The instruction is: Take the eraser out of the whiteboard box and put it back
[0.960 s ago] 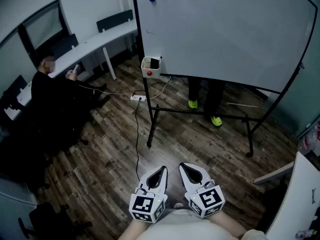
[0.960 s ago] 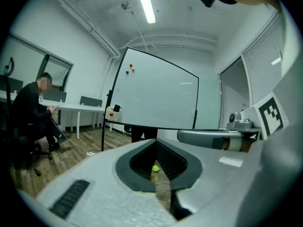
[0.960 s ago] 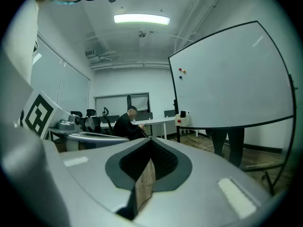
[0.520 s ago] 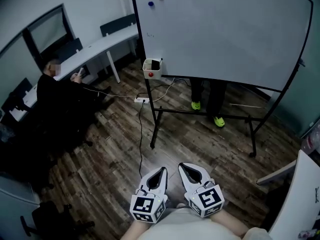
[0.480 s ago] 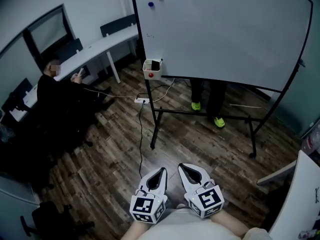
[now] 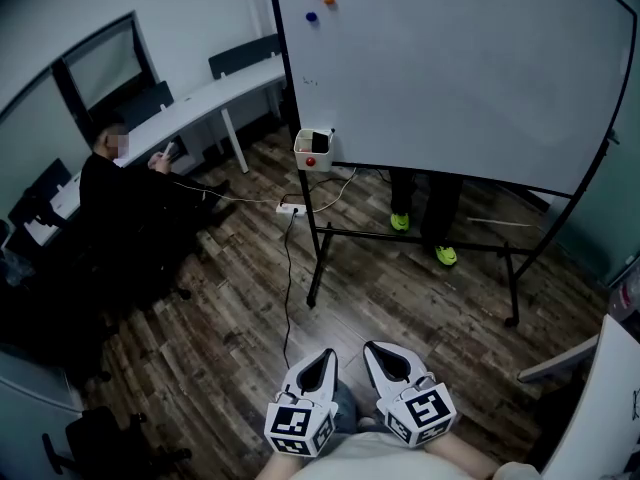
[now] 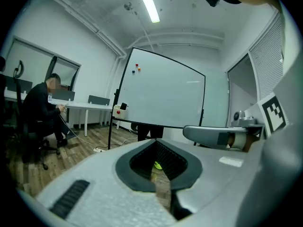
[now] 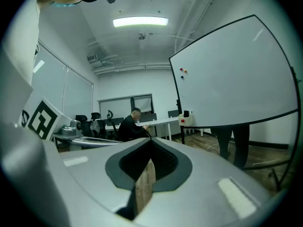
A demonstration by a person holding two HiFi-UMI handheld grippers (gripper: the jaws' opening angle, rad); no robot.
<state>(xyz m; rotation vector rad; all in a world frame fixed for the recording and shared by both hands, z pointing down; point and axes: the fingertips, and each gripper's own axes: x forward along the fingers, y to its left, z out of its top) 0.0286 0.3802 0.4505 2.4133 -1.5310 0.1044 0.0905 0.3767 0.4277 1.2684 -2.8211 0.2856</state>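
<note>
eraser [image 6: 320,143]: dark block standing in whiteboard box [image 6: 311,158]
whiteboard box: hangs at lower left corner of whiteboard [image 6: 450,68]
left gripper [image 6: 328,354]: fingers closed together, nothing between
right gripper [image 6: 369,348]: fingers closed, empty, just beside left gripper
position: both grippers low over floor [image 6: 230,298], well apart from whiteboard box
bystander: person [image 6: 110,198] seated at table [image 6: 210,93]

Dark wood-plank floor [image 6: 220,298]. A white power strip [image 6: 291,208] lies on it beside the whiteboard stand [image 6: 318,268]. A black cable [image 6: 288,288] runs from the strip across the planks. Yellow-green shoes [image 6: 445,256] stand behind the stand. White table [image 6: 190,103] at left.
</note>
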